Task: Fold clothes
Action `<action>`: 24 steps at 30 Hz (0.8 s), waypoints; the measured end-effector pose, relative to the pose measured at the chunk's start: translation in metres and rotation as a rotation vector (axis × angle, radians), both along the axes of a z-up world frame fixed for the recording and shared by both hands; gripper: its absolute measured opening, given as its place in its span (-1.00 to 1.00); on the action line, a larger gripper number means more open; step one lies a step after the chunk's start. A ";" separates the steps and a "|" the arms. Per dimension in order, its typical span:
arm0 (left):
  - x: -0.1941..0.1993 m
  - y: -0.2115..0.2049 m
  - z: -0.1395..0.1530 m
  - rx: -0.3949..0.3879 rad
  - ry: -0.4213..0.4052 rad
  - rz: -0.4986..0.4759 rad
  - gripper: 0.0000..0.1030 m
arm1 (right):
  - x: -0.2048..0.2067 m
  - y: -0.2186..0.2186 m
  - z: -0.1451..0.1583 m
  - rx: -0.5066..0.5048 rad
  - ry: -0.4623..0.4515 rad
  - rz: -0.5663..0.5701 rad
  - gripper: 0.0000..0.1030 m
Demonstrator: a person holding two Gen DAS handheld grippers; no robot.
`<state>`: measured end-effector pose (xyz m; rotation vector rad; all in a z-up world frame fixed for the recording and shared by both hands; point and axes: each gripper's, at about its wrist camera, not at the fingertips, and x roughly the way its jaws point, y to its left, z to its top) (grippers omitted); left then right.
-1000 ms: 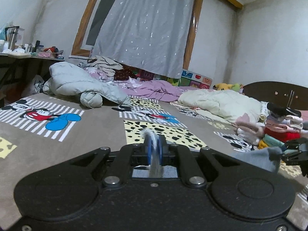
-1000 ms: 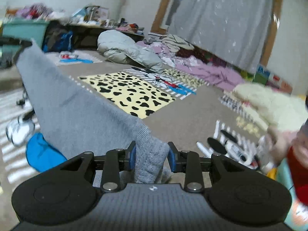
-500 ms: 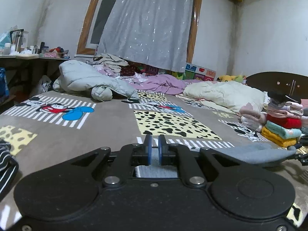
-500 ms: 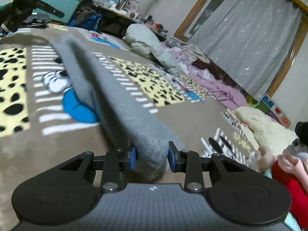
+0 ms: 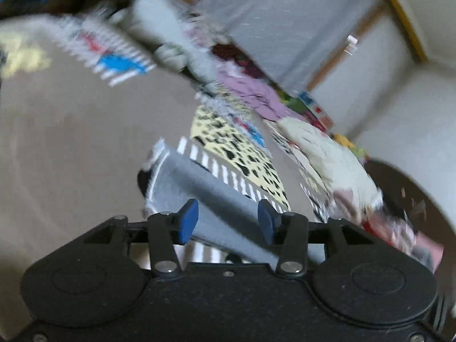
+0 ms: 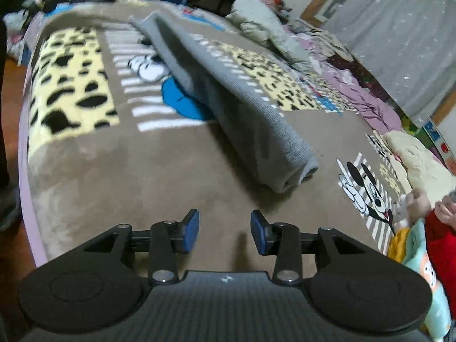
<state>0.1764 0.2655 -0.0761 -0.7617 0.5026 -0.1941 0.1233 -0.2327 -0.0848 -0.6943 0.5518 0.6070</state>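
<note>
A grey knit garment [image 6: 228, 94] lies folded into a long strip on the patterned brown blanket [image 6: 142, 171]. My right gripper [image 6: 224, 229] is open and empty, a short way back from the strip's near end. In the blurred left wrist view the same grey garment [image 5: 211, 196] runs between the blue pads of my left gripper [image 5: 226, 219], which stands open just above it, not clamped on it.
A stack of folded clothes [image 6: 433, 245] sits at the right edge of the blanket. A grey-green jacket [image 6: 265, 28], purple bedding [image 6: 367, 97] and a cream duvet [image 6: 419, 156] lie further back. The blanket's left edge [image 6: 25, 171] drops to the floor.
Both grippers have opened and let go of the grey garment, which now lies on the blanket. The right gripper has drawn back; the left wrist view has tilted and blurred.
</note>
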 end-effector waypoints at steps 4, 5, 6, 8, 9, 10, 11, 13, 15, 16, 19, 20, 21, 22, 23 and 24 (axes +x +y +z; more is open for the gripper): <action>0.026 -0.001 -0.006 -0.139 0.081 0.051 -0.14 | -0.002 0.013 0.011 0.046 -0.092 -0.045 -0.04; 0.033 -0.002 -0.004 -0.147 0.100 0.065 -0.14 | -0.001 0.017 0.014 0.049 -0.114 -0.050 0.03; 0.039 -0.002 -0.003 -0.162 0.117 0.081 -0.14 | 0.003 0.020 0.017 0.053 -0.122 -0.044 0.14; 0.051 -0.003 0.002 -0.162 0.159 0.115 -0.14 | 0.012 0.026 0.023 0.053 -0.138 -0.030 0.22; 0.056 -0.004 0.004 -0.155 0.178 0.133 -0.14 | 0.017 0.032 0.022 0.027 -0.143 -0.016 0.26; 0.061 -0.004 0.005 -0.151 0.197 0.152 -0.14 | 0.023 0.037 0.021 0.000 -0.147 -0.002 0.27; 0.064 -0.004 0.005 -0.151 0.219 0.175 -0.14 | 0.028 0.042 0.020 -0.028 -0.150 0.011 0.27; 0.069 -0.004 0.003 -0.142 0.269 0.226 -0.16 | 0.037 0.048 0.013 -0.088 -0.150 0.021 0.24; 0.070 -0.004 0.002 -0.129 0.282 0.254 -0.16 | 0.042 0.050 0.010 -0.107 -0.153 0.026 0.21; 0.069 -0.003 0.003 -0.127 0.280 0.257 -0.16 | 0.043 0.051 0.010 -0.101 -0.156 0.028 0.19; 0.068 -0.001 0.005 -0.128 0.277 0.253 -0.16 | 0.040 0.050 0.022 -0.044 -0.181 0.032 0.19; 0.067 -0.001 0.006 -0.120 0.273 0.251 -0.16 | 0.038 0.050 0.027 -0.026 -0.189 0.034 0.19; 0.065 -0.001 0.007 -0.113 0.269 0.249 -0.16 | 0.035 0.048 0.034 -0.008 -0.196 0.042 0.19; 0.063 -0.001 0.007 -0.106 0.268 0.250 -0.16 | 0.033 0.047 0.041 0.007 -0.195 0.052 0.19; 0.061 -0.001 0.008 -0.099 0.266 0.247 -0.16 | 0.031 0.044 0.049 0.022 -0.196 0.059 0.19; 0.061 -0.001 0.007 -0.095 0.265 0.241 -0.16 | 0.028 0.041 0.057 0.035 -0.209 0.060 0.20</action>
